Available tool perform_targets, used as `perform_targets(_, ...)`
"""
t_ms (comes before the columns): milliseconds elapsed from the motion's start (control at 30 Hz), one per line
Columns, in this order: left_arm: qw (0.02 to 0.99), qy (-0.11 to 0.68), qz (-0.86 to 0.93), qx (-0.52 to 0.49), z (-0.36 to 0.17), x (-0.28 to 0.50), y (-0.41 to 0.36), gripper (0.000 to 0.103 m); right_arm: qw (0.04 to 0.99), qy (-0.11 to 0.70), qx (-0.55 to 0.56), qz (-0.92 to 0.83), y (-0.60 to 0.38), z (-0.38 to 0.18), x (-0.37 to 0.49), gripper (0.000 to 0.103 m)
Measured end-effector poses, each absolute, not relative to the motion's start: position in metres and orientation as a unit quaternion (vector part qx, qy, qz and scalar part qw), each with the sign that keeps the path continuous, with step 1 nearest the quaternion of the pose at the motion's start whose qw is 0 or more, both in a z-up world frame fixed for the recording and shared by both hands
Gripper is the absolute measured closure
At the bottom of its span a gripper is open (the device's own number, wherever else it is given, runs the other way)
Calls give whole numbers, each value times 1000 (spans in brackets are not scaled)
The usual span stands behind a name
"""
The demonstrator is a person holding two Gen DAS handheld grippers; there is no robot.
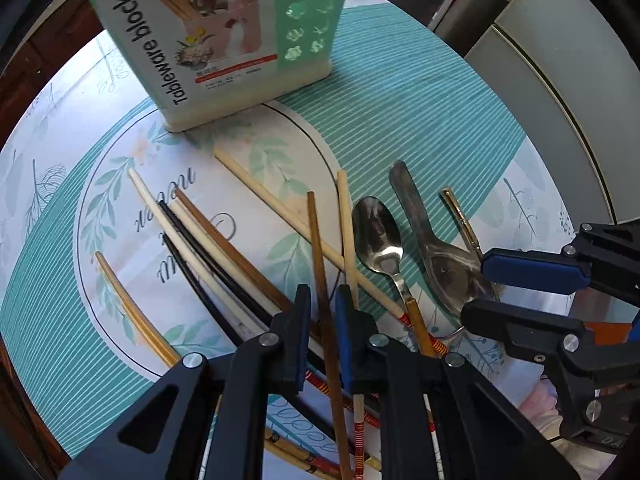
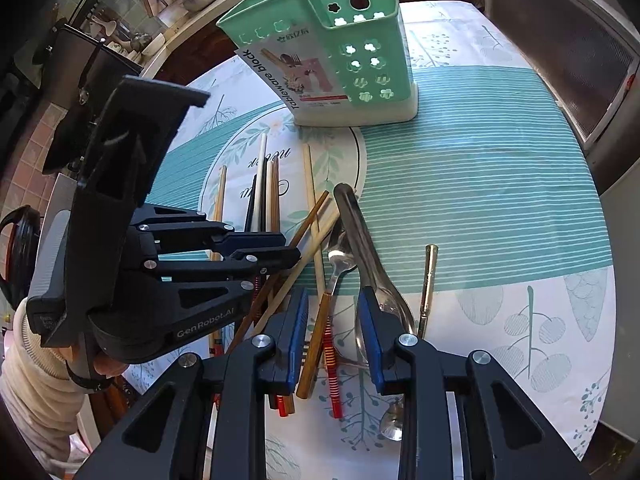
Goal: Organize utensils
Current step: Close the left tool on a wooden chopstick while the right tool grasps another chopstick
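Note:
A green utensil holder point(image 1: 224, 36) labelled "Tableware block" stands upright at the far side of the table; it also shows in the right wrist view point(image 2: 344, 60). Several chopsticks point(image 1: 208, 248) lie loose on the cloth. My left gripper point(image 1: 322, 312) is partly open, its jaws either side of a dark brown chopstick point(image 1: 320, 272). My right gripper point(image 2: 333, 320) is open, low over a wooden-handled spoon point(image 2: 338, 264) and a steel soup spoon point(image 2: 360, 240). Both spoons show in the left wrist view: the wooden-handled one point(image 1: 378, 240) and the steel one point(image 1: 432, 248).
A thin gold utensil point(image 2: 428, 284) lies right of the spoons. The round table has a teal and white floral cloth point(image 2: 480, 184). A grey fridge point(image 1: 568, 92) stands beyond the table edge. A kitchen counter point(image 2: 132, 28) sits at the far left.

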State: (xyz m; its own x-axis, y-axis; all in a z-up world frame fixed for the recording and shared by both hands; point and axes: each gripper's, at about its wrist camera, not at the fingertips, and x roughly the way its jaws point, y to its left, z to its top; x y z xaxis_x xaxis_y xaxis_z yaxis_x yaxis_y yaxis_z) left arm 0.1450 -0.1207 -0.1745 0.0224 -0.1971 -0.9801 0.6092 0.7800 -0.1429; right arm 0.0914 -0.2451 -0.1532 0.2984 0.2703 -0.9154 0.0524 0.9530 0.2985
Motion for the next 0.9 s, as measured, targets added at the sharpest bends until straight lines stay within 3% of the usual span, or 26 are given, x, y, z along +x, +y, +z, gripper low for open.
perform_targets(133, 694, 634, -291, 176, -180, 143, -131, 90, 790, 594, 138, 68, -245, -157, 93, 75)
perform_targets(167, 694, 636, -289, 176, -181, 143, -131, 91, 788, 595, 141, 68, -245, -159, 94, 75)
perform_targets(200, 694, 638, -286, 172, -181, 143, -131, 98, 786, 597, 143, 70, -245, -160, 94, 75)
perform_targets(300, 693, 647, -286, 141, -183, 146, -127, 99, 784, 599, 145, 72, -243, -161, 95, 75)
perform_targets(900, 764, 602, -229, -13, -138, 122, -24, 99, 724, 655, 209, 57, -222, -194, 130, 75)
